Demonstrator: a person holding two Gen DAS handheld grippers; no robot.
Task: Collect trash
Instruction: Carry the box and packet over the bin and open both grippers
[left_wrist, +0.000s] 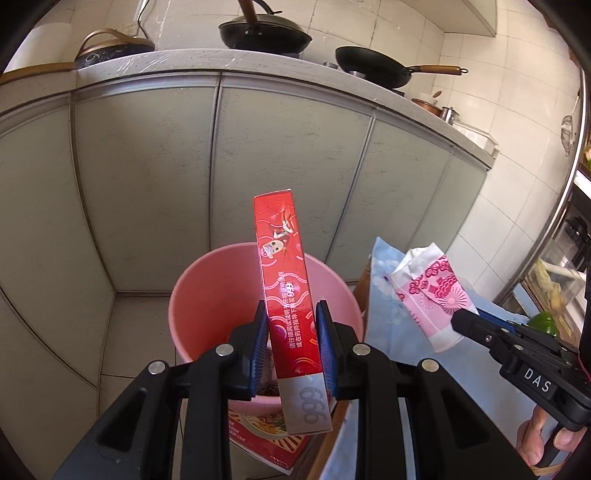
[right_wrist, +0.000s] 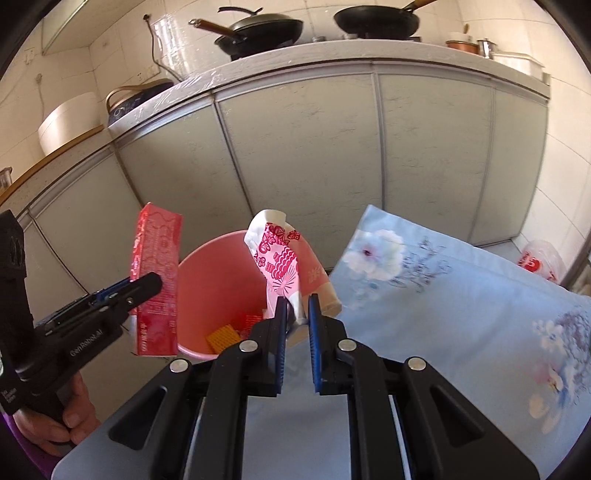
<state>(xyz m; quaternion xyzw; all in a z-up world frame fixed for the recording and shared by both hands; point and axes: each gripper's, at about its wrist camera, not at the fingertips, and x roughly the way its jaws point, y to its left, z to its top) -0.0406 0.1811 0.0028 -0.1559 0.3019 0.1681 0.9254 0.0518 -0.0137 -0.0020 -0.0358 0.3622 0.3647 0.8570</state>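
My left gripper (left_wrist: 291, 350) is shut on a long red carton (left_wrist: 286, 288), held upright over the pink bin (left_wrist: 207, 291). The carton also shows in the right wrist view (right_wrist: 157, 277), left of the bin (right_wrist: 218, 273). My right gripper (right_wrist: 297, 314) is shut on a crumpled pink and white wrapper (right_wrist: 280, 266), held at the bin's right rim; it shows in the left wrist view (left_wrist: 432, 291) too. Orange and red scraps (right_wrist: 225, 336) lie in the bin.
A table with a pale blue flowered cloth (right_wrist: 461, 295) stands right of the bin. Grey cabinet doors (left_wrist: 288, 155) close the back, with pans (left_wrist: 266, 33) on the counter above. A red printed box (left_wrist: 266, 439) lies below the bin's near rim.
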